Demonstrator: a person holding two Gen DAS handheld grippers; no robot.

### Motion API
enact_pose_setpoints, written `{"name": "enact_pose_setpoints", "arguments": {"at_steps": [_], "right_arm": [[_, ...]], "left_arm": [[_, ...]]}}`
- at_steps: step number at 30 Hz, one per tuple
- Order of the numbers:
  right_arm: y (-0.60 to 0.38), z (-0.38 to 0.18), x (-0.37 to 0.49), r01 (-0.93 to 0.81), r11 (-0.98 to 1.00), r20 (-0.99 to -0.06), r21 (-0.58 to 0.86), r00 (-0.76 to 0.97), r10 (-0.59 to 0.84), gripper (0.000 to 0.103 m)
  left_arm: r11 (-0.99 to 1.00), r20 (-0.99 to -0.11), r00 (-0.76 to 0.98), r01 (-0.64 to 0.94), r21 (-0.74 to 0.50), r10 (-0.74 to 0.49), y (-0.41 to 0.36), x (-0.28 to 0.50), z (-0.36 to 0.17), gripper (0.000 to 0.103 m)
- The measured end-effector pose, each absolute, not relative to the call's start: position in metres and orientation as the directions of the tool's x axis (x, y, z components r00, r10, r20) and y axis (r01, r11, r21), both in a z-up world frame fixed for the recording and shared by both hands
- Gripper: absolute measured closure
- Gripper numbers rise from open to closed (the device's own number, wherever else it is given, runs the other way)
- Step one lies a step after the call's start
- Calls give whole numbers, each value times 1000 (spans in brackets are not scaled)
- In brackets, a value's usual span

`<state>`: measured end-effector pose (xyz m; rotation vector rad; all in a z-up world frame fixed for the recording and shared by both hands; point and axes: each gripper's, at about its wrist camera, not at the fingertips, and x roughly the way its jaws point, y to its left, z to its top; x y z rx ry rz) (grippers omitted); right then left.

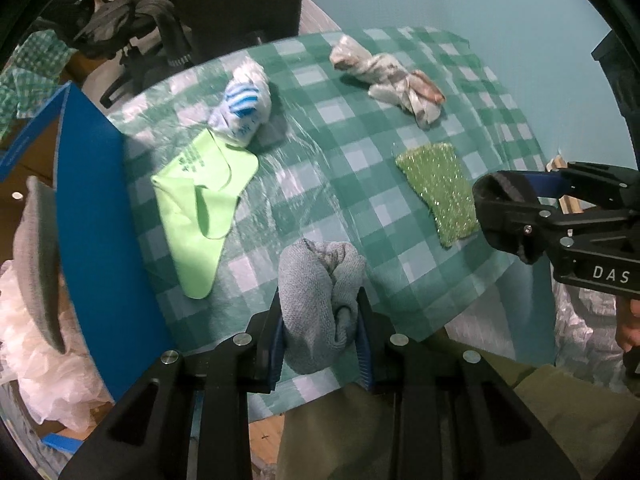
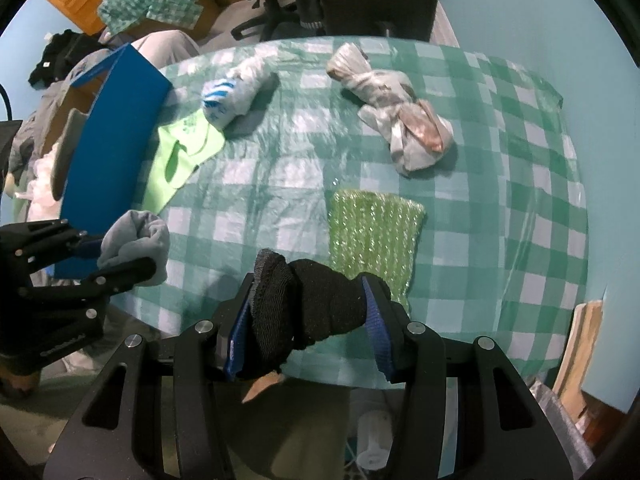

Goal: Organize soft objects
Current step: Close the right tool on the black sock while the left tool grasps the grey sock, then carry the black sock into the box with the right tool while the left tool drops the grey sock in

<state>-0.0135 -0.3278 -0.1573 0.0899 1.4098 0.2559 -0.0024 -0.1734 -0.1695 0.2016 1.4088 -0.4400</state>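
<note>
Our left tongs (image 1: 320,328) clench a rolled grey sock (image 1: 316,300), which sits between the blue pads above the near edge of the bench (image 1: 360,168). Our right tongs (image 2: 308,312) grasp one rolled black sock (image 2: 304,304) the same way, just in front of one glittery green cloth (image 2: 372,232). On the checked cover we count three more things: one white-and-blue sock bundle (image 1: 244,104), one grey-and-brown knotted bundle (image 1: 396,80) and one flat light-green cloth (image 1: 200,204) beside a blue box (image 1: 92,216).
</note>
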Motion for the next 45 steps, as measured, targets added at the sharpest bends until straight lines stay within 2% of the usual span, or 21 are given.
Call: {"name": "enact_pose_setpoints", "arguments": {"at_steps": [22, 45], "right_arm": [[-277, -102, 21, -251, 939, -938, 234, 196, 286, 53], [-184, -75, 61, -429, 867, -908, 254, 204, 367, 53]], "left_arm": [[945, -957, 221, 307, -115, -188, -122, 9, -104, 73], [989, -938, 318, 95, -117, -141, -27, 25, -76, 73]]}}
